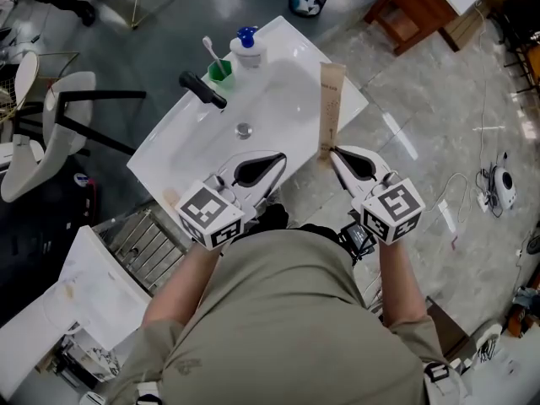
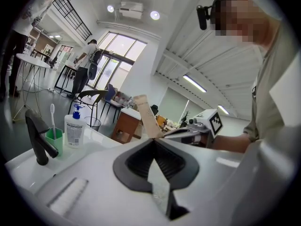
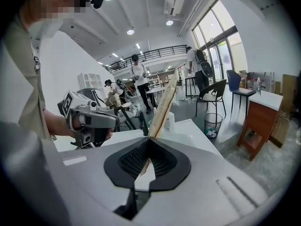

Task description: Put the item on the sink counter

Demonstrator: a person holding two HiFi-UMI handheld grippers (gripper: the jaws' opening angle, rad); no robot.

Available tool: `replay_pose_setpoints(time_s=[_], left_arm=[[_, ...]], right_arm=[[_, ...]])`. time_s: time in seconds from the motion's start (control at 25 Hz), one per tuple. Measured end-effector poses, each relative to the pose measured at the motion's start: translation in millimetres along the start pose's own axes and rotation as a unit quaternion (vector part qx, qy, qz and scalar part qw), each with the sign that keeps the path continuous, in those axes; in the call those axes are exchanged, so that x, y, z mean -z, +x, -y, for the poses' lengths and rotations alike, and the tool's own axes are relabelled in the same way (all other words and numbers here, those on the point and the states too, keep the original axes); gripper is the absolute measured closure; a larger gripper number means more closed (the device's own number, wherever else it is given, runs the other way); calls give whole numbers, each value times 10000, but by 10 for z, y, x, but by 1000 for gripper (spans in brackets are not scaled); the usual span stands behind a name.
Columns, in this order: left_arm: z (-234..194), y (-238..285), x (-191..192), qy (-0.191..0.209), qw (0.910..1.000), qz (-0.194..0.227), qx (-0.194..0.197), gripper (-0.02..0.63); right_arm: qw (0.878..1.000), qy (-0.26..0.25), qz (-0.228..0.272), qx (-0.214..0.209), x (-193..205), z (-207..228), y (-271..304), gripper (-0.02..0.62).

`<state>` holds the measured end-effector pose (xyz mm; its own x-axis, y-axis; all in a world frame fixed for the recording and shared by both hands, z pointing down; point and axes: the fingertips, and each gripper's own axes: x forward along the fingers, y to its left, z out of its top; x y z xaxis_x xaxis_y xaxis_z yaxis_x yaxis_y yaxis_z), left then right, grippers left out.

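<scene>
Carton [image 1: 330, 108] end pinched in our right gripper [image 1: 331, 152], so it reaches twelve o'clock toward the sink counter [image 1: 173, 154]; our left gripper [image 1: 277, 159] sits closed, empty.

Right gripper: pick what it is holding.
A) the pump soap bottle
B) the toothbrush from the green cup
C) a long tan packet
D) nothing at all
C: in its own view the right gripper has its jaws shut on the bottom end of the long tan packet, which sticks up and away from them.
</scene>
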<state>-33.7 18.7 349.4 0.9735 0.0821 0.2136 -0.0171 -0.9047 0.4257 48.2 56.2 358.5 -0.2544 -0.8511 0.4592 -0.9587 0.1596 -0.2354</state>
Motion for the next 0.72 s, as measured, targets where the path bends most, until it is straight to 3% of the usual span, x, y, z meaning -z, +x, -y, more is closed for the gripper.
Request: replay_pose_setpoints(time_s=[0.72], left_arm=[[-287,57,8,-28,9999,45,-105,600]], right_arm=[[9997,-74,-223,-10,27,112,240,583]])
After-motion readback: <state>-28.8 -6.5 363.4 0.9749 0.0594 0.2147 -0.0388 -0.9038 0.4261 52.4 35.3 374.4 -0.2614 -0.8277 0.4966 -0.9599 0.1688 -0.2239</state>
